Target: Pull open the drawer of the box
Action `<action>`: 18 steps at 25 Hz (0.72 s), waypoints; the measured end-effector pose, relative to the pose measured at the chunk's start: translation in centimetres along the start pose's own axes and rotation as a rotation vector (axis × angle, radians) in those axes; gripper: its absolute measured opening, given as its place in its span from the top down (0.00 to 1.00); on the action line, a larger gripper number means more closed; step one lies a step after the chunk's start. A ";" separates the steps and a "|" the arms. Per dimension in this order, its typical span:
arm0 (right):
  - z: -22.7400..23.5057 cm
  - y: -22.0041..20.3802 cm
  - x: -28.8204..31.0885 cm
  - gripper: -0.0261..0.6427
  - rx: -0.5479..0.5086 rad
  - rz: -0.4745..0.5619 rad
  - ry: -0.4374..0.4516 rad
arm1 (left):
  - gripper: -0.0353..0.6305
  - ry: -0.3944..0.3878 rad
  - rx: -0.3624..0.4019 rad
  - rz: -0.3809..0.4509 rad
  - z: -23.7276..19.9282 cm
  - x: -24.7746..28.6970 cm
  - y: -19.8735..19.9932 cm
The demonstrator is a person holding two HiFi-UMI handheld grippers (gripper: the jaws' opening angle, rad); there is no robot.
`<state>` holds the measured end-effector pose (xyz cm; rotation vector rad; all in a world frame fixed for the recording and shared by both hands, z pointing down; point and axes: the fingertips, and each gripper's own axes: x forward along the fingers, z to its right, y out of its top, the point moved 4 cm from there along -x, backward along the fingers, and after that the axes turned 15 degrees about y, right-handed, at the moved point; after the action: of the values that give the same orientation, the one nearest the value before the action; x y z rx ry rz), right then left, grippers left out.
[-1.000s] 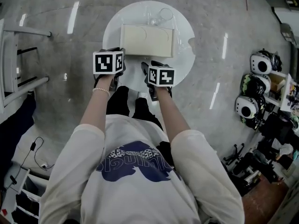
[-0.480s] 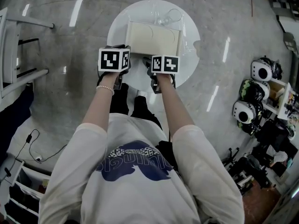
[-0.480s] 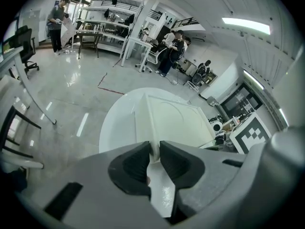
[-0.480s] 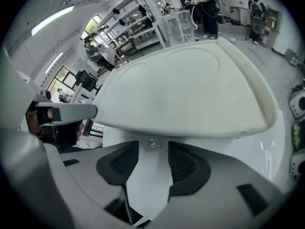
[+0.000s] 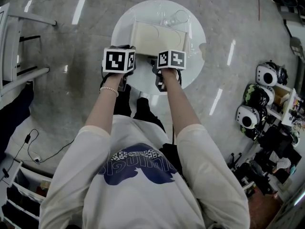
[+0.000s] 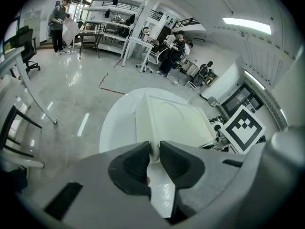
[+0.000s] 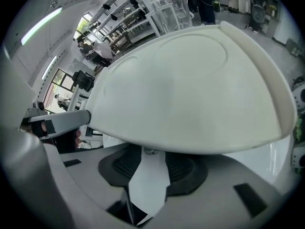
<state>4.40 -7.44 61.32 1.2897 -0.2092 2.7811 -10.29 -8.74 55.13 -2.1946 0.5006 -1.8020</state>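
A cream box [image 5: 159, 38] stands on a round white table [image 5: 193, 63]. My left gripper [image 5: 127, 50] is at the box's near left corner. In the left gripper view its pads [image 6: 138, 163] pinch that corner edge of the box [image 6: 176, 123], so the left gripper [image 6: 154, 151] is shut on the box. My right gripper [image 5: 167, 56] is at the middle of the box's front. In the right gripper view its jaws [image 7: 151, 157] reach under the overhanging top of the box [image 7: 190, 94]. They are closing with a small metal knob [image 7: 151, 151] between the pads, which stand clear of it.
A clear plastic cup [image 5: 174, 18] stands on the table behind the box. A white frame [image 5: 14, 42] is on the floor at the left, and helmets on a rack [image 5: 259, 87] at the right. People [image 6: 174, 49] sit at desks far off.
Both grippers have moved forward to the box. The left has come to its front left corner and the right to the middle of its front.
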 end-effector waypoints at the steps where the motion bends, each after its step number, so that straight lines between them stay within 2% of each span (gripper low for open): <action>1: 0.1 0.0 -0.1 0.74 0.006 -0.003 -0.001 | 0.83 0.000 0.001 0.000 0.0 0.0 0.0; 3: 0.3 0.1 -0.1 0.78 0.018 -0.007 0.003 | 0.83 -0.001 0.001 -0.001 0.0 0.0 0.1; 15: 0.2 0.0 0.2 0.79 0.027 -0.037 0.033 | 0.83 -0.005 0.008 -0.002 -0.2 -0.1 -0.2; 18: 0.0 0.0 0.2 0.84 0.029 -0.039 0.048 | 0.83 -0.005 0.011 -0.003 -0.1 -0.2 -0.1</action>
<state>4.24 -7.46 61.49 1.2175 -0.1402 2.7892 -10.44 -8.55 55.05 -2.1930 0.4857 -1.7958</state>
